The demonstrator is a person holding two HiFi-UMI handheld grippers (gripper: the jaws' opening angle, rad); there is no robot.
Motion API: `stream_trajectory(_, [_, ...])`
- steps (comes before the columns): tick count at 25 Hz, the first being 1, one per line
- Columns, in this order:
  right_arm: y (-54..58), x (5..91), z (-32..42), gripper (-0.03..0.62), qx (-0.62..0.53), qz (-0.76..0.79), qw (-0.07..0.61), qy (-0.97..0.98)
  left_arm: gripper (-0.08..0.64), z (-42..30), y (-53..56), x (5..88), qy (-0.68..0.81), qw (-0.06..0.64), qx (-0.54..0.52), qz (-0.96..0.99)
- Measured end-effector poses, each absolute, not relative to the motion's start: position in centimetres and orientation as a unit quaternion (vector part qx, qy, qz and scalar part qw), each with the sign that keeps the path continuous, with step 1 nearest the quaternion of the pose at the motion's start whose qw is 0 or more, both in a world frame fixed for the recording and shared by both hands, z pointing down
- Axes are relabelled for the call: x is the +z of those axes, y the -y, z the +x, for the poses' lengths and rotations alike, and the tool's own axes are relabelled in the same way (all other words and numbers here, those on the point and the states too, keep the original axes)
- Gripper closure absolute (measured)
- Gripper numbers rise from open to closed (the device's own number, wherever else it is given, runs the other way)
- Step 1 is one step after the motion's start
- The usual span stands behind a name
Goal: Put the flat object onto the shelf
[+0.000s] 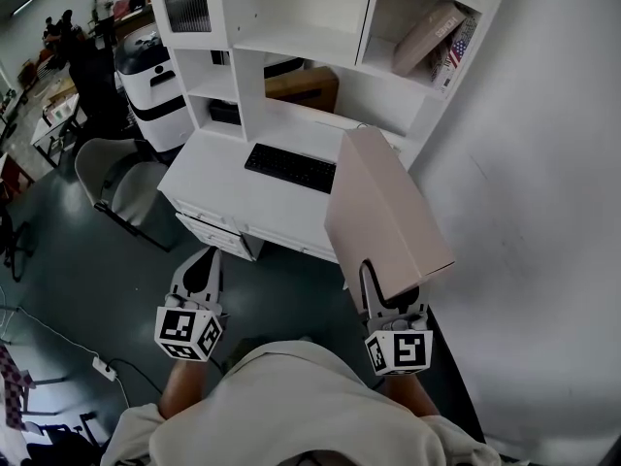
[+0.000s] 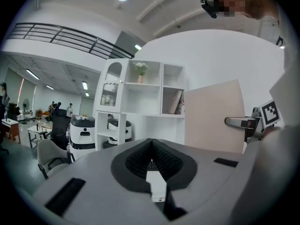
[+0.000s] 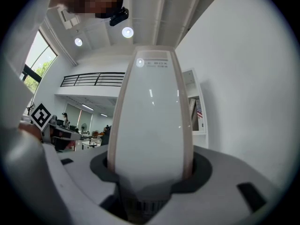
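Note:
The flat object is a wide, thin beige box (image 1: 383, 212) with a glossy white edge (image 3: 152, 125). It stands on edge, and my right gripper (image 1: 390, 294) is shut on its near end, holding it up in front of the desk. In the left gripper view the box (image 2: 214, 116) shows broadside at the right. The white shelf unit (image 1: 291, 37) stands on the desk beyond it. My left gripper (image 1: 201, 265) hangs lower left over the floor, its jaws together with nothing in them (image 2: 152, 144).
A black keyboard (image 1: 289, 167) lies on the white desk (image 1: 218, 178). Books (image 1: 432, 37) lean in the shelf's upper right compartment and a cardboard box (image 1: 303, 87) sits in a lower one. A chair (image 1: 112, 178) and a white machine (image 1: 150, 76) stand at the left, and a wall (image 1: 543, 212) is on the right.

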State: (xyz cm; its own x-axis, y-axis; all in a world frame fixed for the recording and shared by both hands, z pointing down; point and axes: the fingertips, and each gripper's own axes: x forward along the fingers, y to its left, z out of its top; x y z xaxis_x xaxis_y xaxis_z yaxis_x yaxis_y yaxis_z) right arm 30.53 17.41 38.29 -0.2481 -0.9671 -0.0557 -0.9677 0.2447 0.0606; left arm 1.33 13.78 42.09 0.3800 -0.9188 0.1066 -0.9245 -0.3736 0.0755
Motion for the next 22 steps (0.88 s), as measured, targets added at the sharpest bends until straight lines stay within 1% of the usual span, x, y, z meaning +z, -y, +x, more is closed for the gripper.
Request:
stream_trajectory(10, [-15.2, 39.0, 31.1, 0.322, 0.035, -0.597, 0.004, -0.801, 0.568, 1.3, -13.7, 43.3, 0.579, 0.071, 0.031, 0.812])
stream_trajectory(22, [-10.5, 38.6, 28.7, 0.321, 0.044, -0.601, -0.002, -0.798, 0.568, -0.4, -8.4, 44.0, 0.569, 0.074, 0.019, 0.819])
